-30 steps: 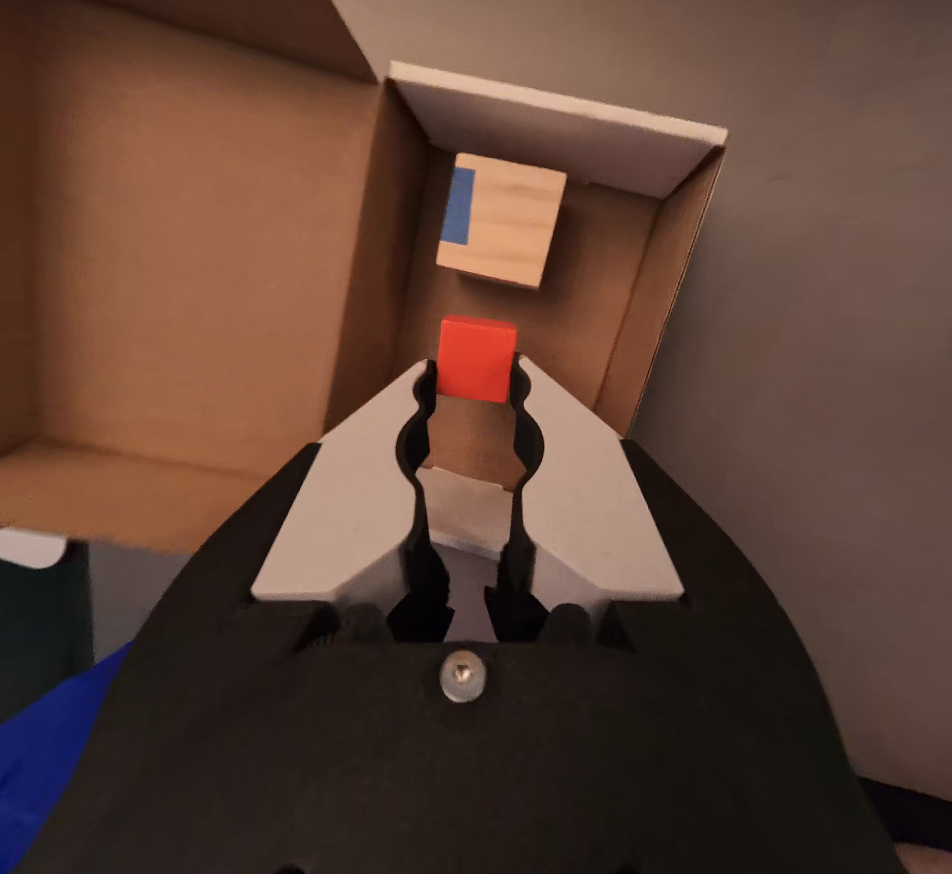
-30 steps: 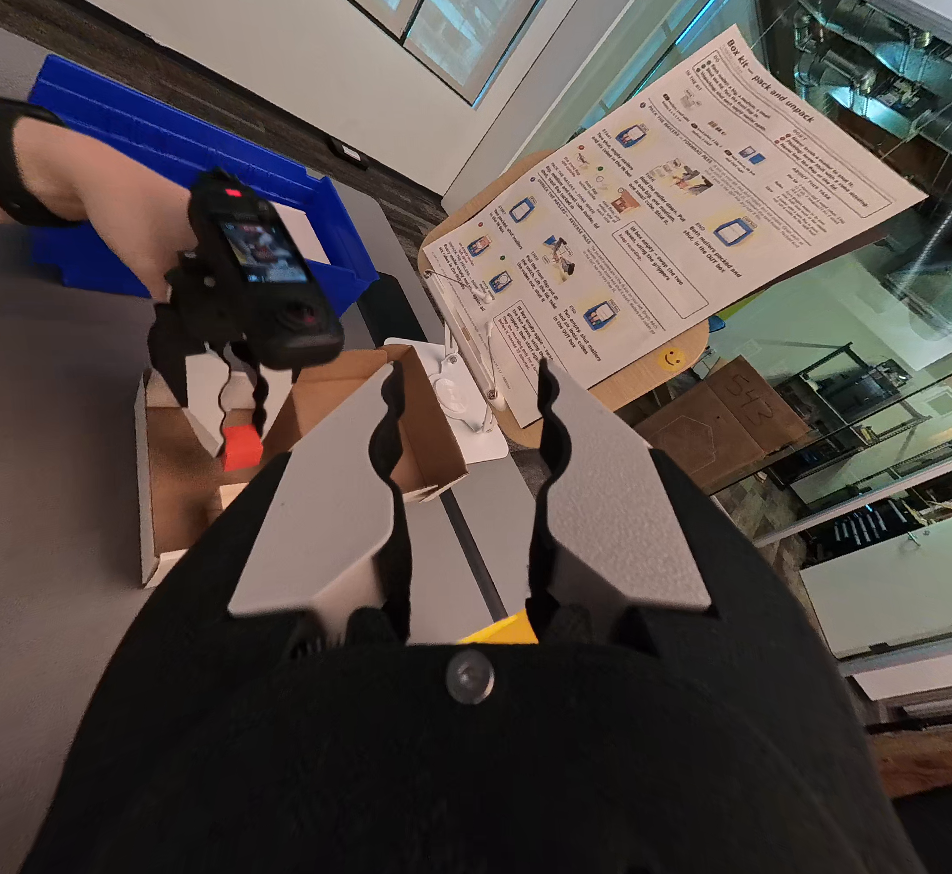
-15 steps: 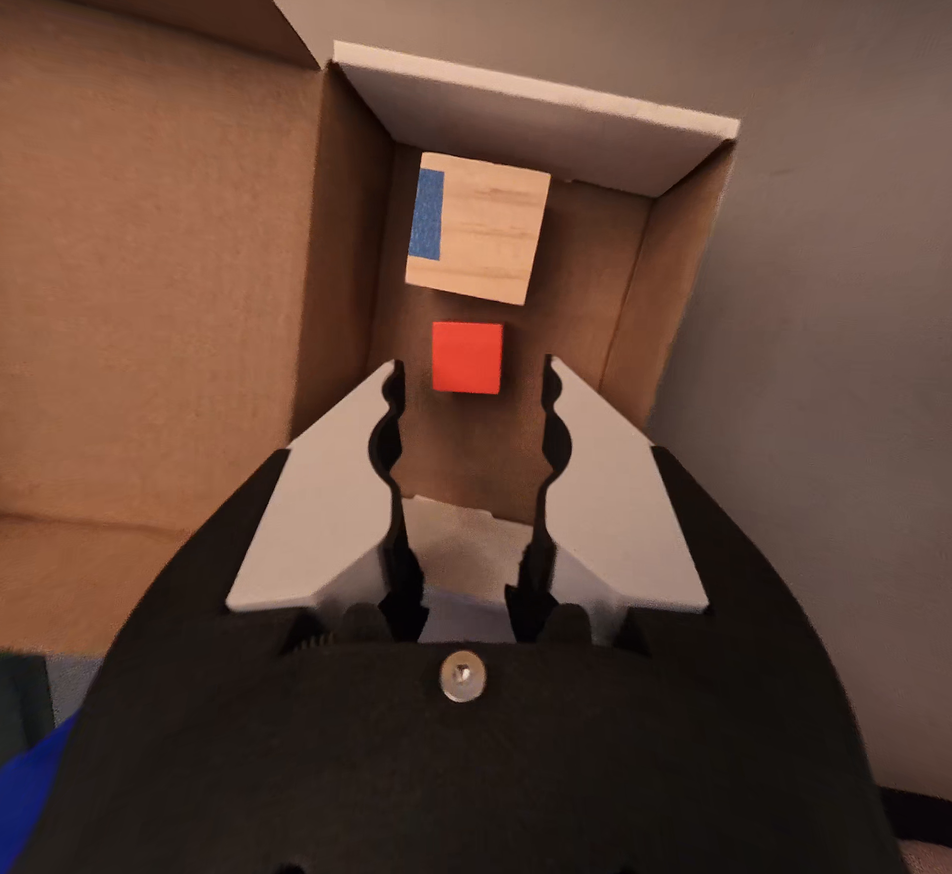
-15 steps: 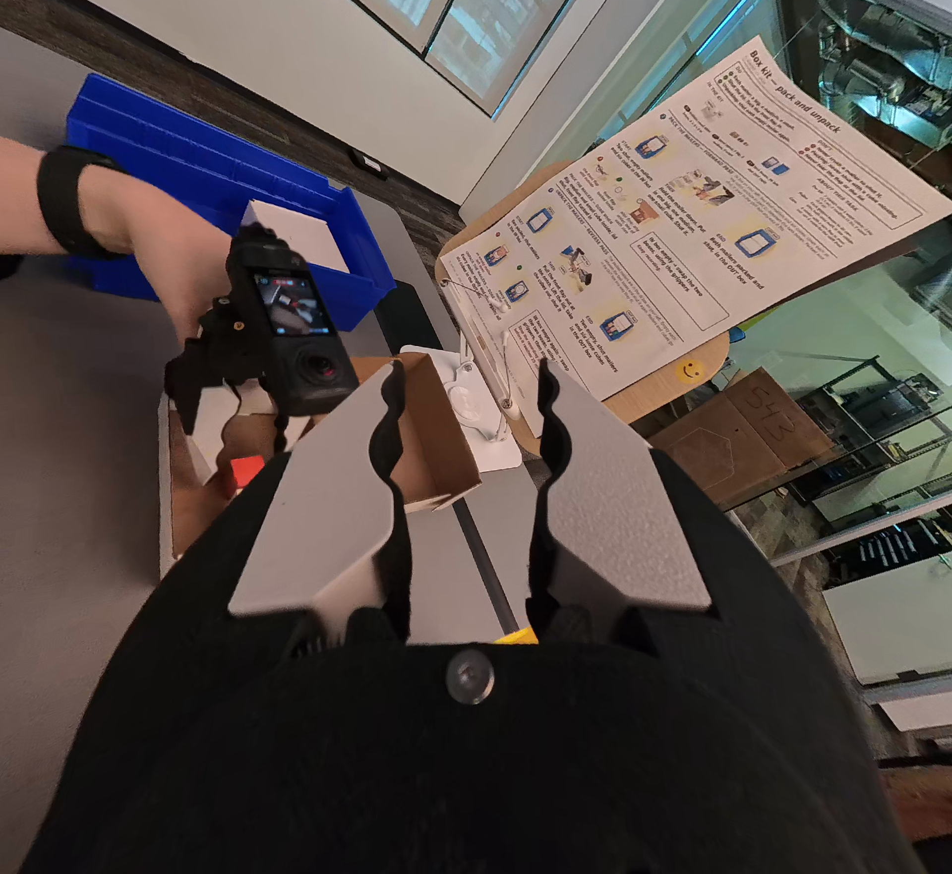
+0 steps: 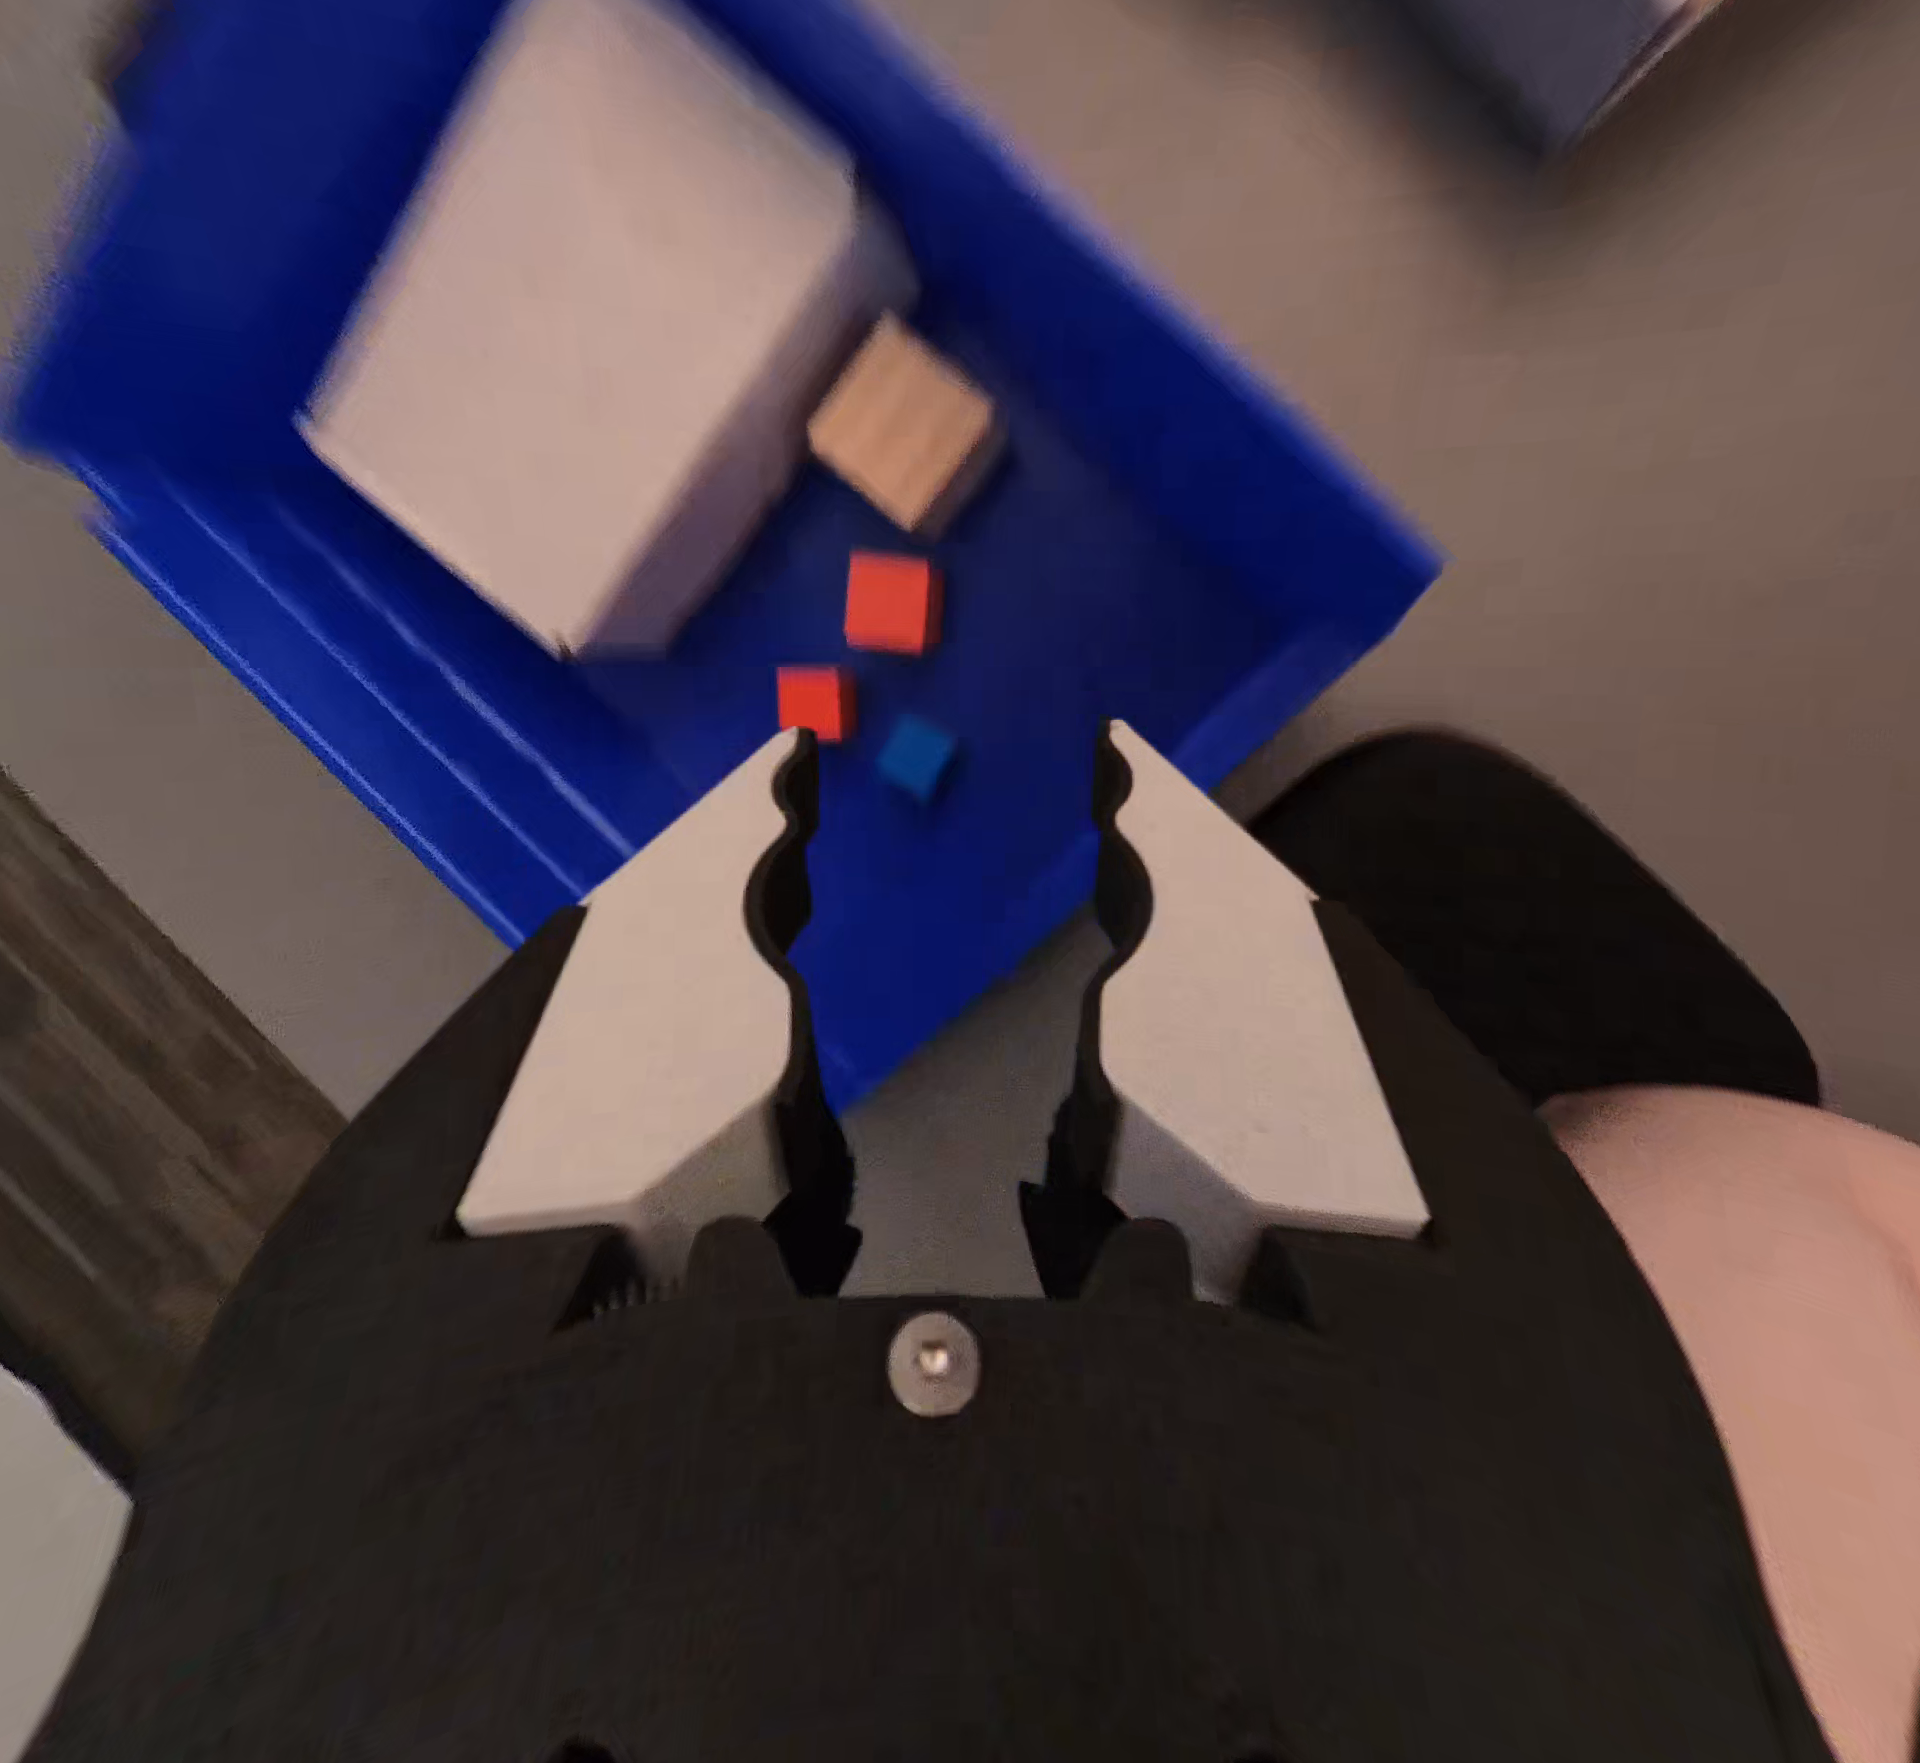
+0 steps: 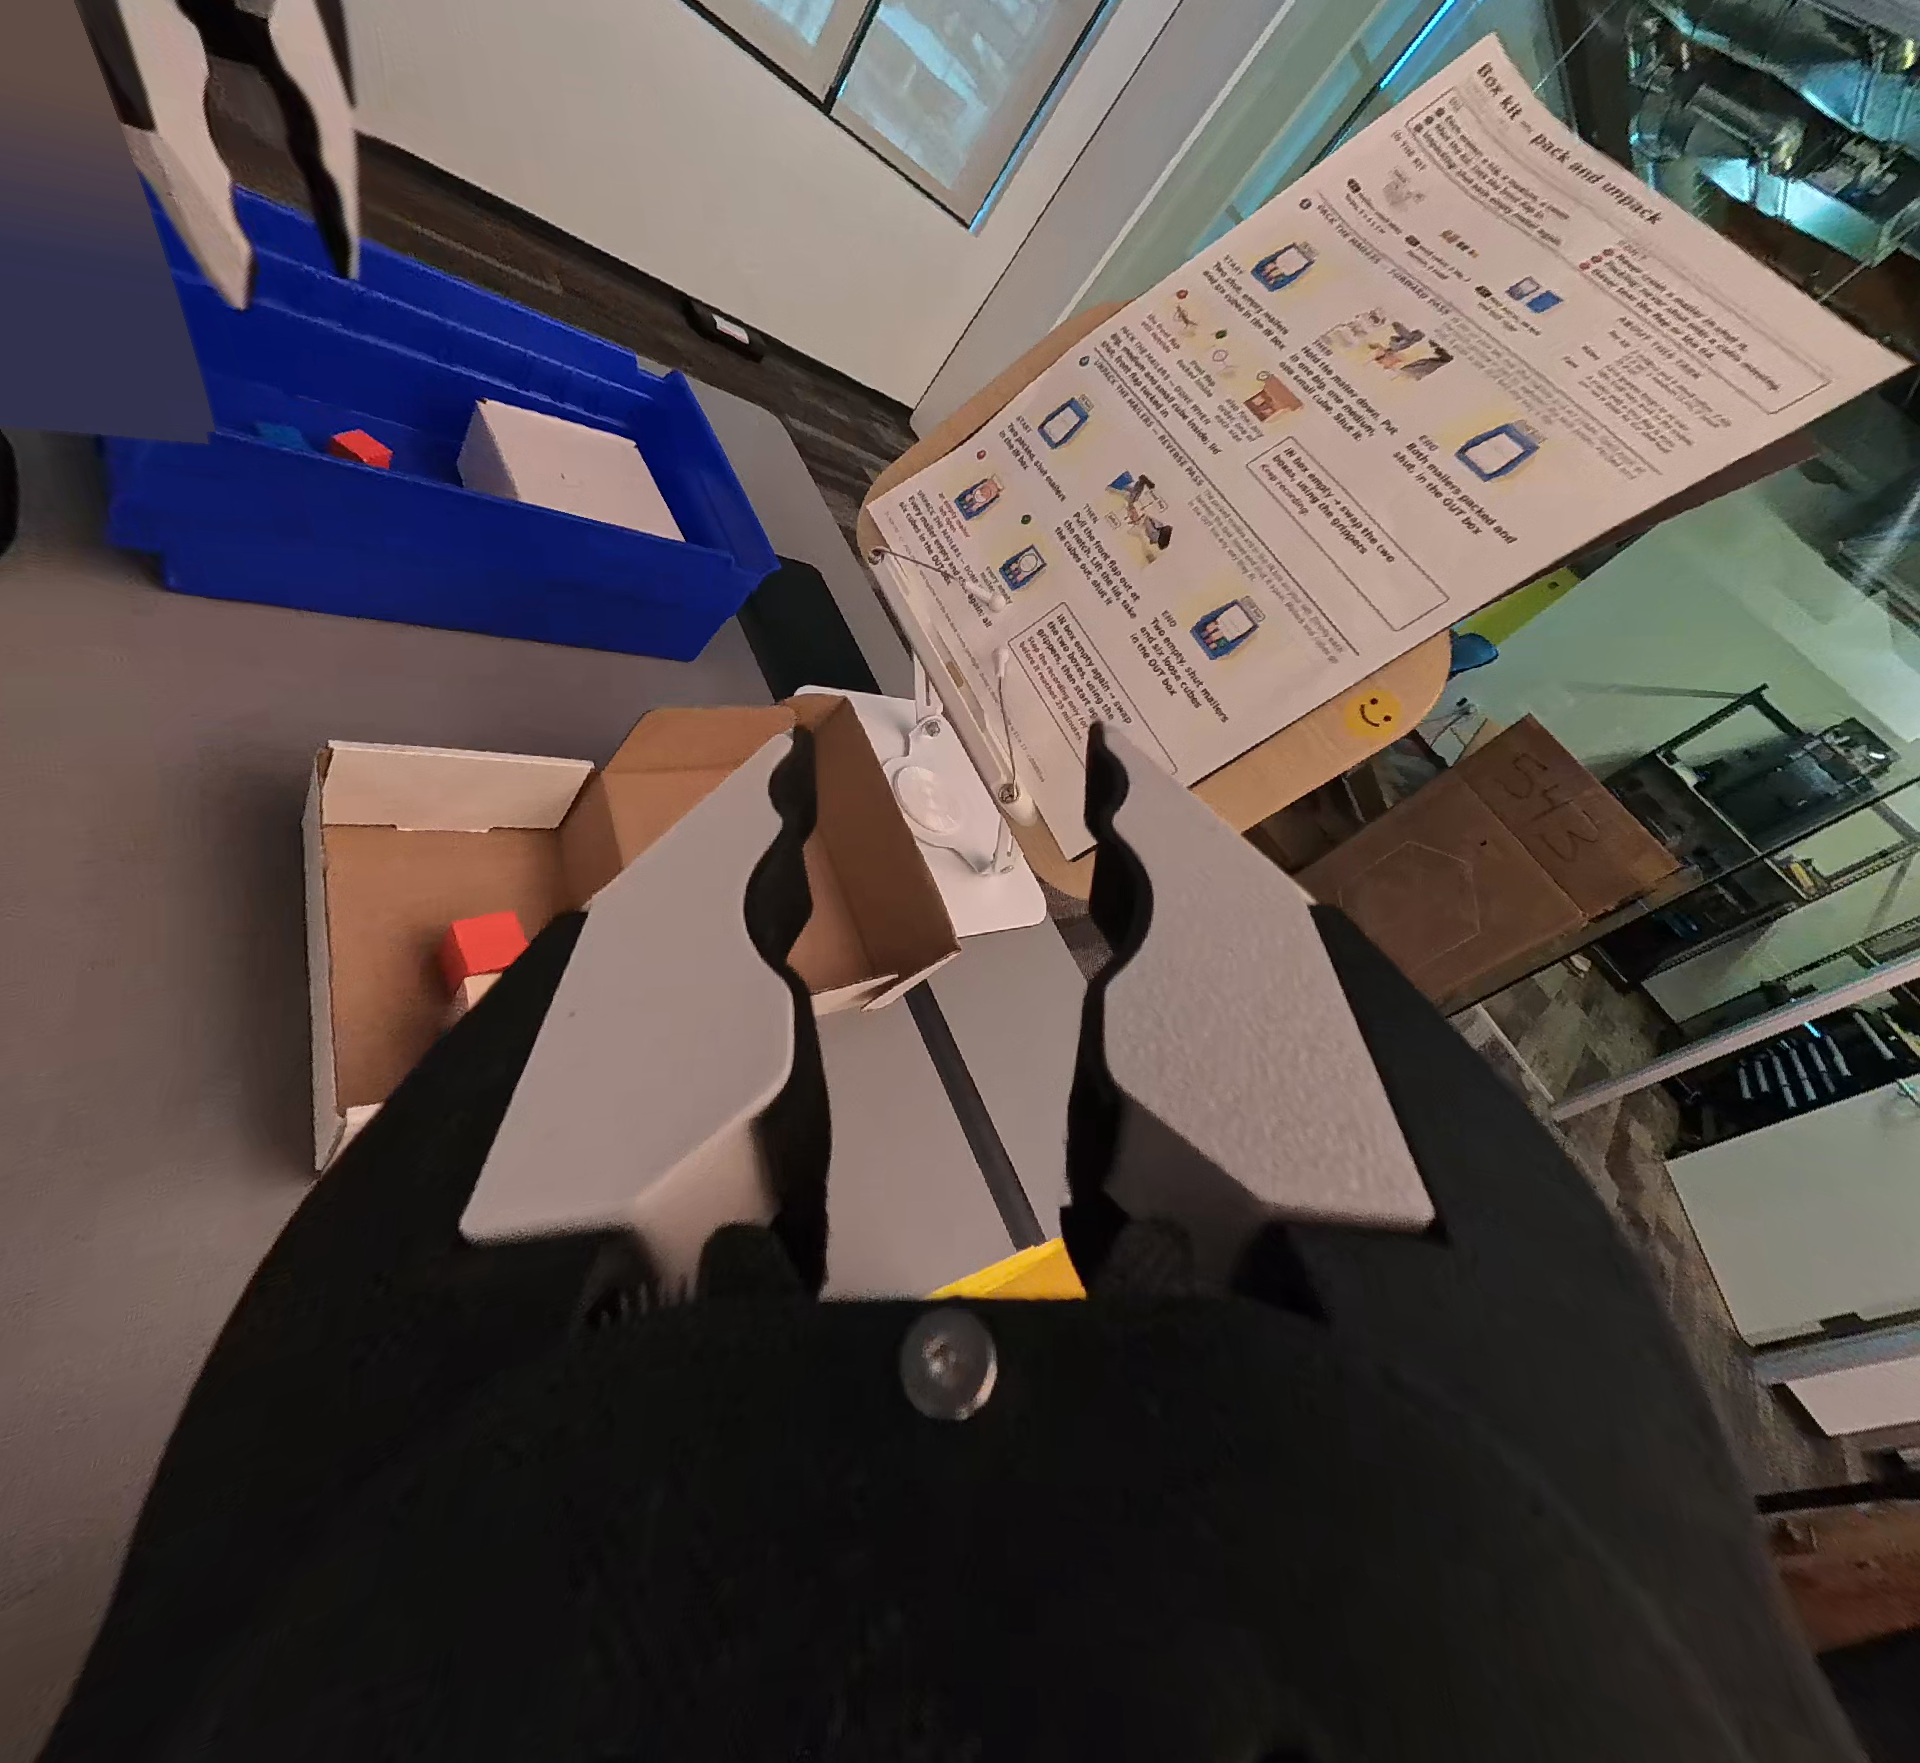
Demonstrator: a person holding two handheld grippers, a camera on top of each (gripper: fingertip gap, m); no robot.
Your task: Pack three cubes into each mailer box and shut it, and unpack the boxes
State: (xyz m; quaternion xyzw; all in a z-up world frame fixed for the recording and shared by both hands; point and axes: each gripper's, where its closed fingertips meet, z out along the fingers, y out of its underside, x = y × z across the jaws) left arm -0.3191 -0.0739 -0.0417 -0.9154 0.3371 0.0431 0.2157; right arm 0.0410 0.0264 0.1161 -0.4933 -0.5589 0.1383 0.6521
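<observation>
My left gripper point(image 5: 956, 734) is open and empty, held above the blue bin point(image 5: 1195, 425). The view is blurred. In the bin lie a shut white mailer box point(image 5: 582, 300), a wooden cube point(image 5: 902, 433), two red cubes point(image 5: 891, 601) point(image 5: 816, 701) and a blue cube point(image 5: 914, 757). My right gripper point(image 6: 945, 745) is open and empty above the table. To its left the open mailer box point(image 6: 416, 788) holds a red cube point(image 6: 483, 946), with a wooden cube point(image 6: 480, 991) mostly hidden behind my finger. The left gripper point(image 6: 289, 277) hangs over the bin point(image 6: 436, 550).
An instruction sheet point(image 6: 1351, 466) stands on a white holder point(image 6: 987, 882) at the table's far edge. A black object point(image 5: 1507, 903) lies beside the bin. A yellow piece point(image 6: 1013, 1279) shows at the base of my right fingers. Glass walls and cardboard boxes lie beyond the table. About 40 centimetres separates my left fingertips from my right.
My left gripper opened and let go of the red cube in the open mailer, then rose and swung over the blue bin. The right gripper stayed open and hardly moved.
</observation>
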